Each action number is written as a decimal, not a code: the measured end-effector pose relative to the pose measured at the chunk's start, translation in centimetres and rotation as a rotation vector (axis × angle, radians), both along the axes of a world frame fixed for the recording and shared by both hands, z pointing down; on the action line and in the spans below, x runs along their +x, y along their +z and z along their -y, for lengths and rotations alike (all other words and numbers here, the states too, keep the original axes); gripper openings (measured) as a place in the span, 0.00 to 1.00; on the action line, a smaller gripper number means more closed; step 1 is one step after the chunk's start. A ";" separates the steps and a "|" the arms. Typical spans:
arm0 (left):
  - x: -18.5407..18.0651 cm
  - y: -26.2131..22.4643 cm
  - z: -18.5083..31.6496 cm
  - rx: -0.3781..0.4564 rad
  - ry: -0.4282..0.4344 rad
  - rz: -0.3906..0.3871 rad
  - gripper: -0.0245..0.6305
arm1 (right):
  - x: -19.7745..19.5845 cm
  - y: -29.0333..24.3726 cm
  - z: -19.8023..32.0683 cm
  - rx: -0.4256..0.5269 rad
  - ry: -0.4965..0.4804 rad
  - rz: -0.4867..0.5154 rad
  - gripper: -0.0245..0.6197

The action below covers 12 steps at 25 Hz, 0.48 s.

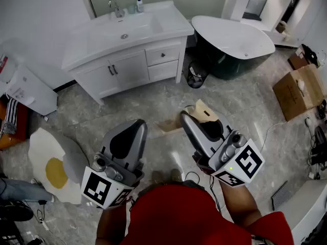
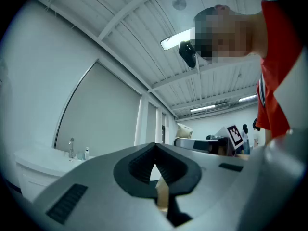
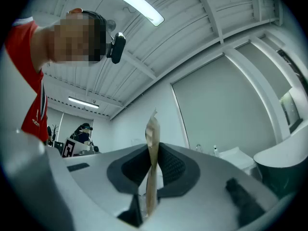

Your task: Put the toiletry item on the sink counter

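**Q:** Where is the toiletry item?
**A:** It is a flat tan packet [image 3: 152, 124], seen edge-on in the right gripper [image 3: 153, 148]. The pads are clamped on its lower part and its upper end sticks out past the tips. It is held over the floor, well apart from the front edge of the sink counter [image 1: 168, 22].

**Q:** Why is it pinched that way?
**A:** My judgement is that the item is thin and limp. Pressing across its flat faces should stop it folding or slipping while carried. The free end also gives something to lay down first.

**Q:** What about the left gripper [image 2: 155, 146]?
**A:** Its jaws meet at the tips with nothing gripped. It sits beside the right one, and I would guess it is simply parked out of the way.

**Q:** How does the counter look?
**A:** A faucet [image 1: 116, 6] and a small bottle [image 1: 139, 4] stand at its back edge, behind the basin. The strip along the counter's right edge is bare. That seems the likely landing spot, since it avoids both the basin and the bottle.
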<state>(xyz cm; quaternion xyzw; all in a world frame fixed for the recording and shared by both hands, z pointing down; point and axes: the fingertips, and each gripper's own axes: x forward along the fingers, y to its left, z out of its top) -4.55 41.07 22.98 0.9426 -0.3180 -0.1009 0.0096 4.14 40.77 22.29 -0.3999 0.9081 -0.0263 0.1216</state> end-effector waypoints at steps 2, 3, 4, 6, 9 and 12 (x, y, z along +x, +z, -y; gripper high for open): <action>0.0 0.1 0.0 -0.001 0.000 0.000 0.06 | 0.0 0.0 0.0 0.001 0.000 0.000 0.12; 0.0 0.2 0.0 -0.002 0.000 0.001 0.06 | 0.0 0.1 0.0 0.001 0.000 0.000 0.12; 0.0 0.3 0.0 -0.004 -0.001 0.001 0.06 | 0.0 0.2 0.0 0.001 -0.001 0.001 0.12; 0.0 0.5 0.1 -0.008 -0.003 0.002 0.06 | 0.1 0.3 0.1 -0.002 -0.001 0.001 0.12; 0.1 0.8 0.2 -0.011 -0.008 0.001 0.06 | 0.2 0.5 0.2 -0.006 0.001 0.001 0.12; 0.1 1.0 0.2 -0.013 -0.014 0.000 0.06 | 0.3 0.6 0.3 -0.015 -0.006 0.010 0.12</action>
